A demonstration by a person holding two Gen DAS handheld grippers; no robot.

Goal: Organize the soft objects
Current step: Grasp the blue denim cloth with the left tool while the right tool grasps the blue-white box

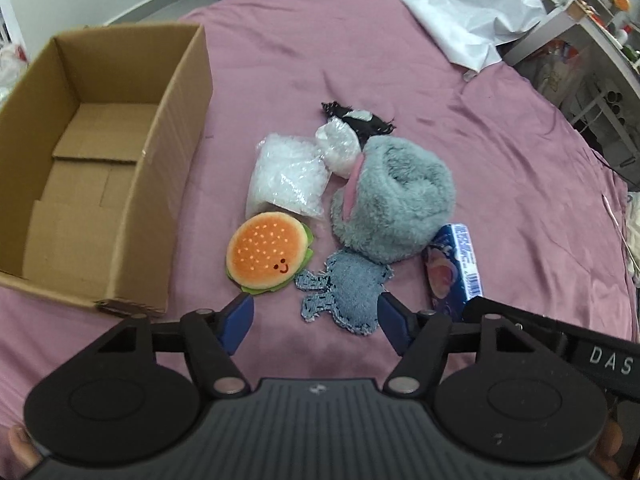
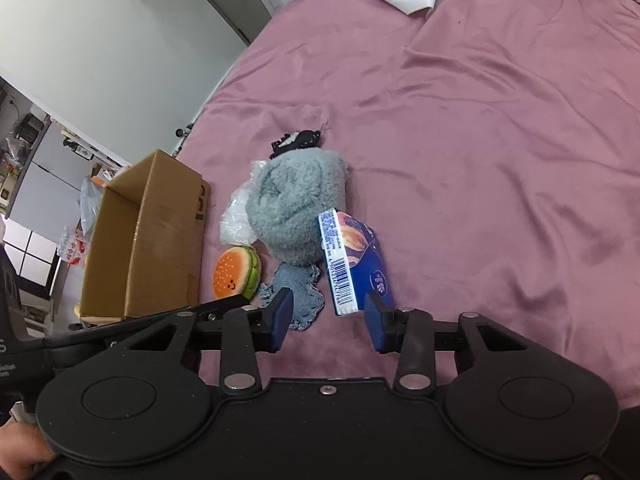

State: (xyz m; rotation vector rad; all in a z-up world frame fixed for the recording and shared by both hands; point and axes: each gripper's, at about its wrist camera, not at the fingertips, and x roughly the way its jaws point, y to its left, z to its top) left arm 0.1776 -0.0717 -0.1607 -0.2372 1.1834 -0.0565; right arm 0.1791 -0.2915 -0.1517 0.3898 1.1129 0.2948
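Observation:
A pile of soft things lies on the pink bedsheet: a plush burger, a denim fabric toy, a grey fluffy plush, two clear plastic bags and a black-and-white fabric piece. A blue box leans beside the grey plush. My left gripper is open, just in front of the denim toy. My right gripper is open, its jaws standing either side of the near end of the blue box. The burger and grey plush also show in the right wrist view.
An open, empty cardboard box stands left of the pile, also in the right wrist view. A white sheet lies crumpled at the far end of the bed. Shelving stands beyond the bed's right edge.

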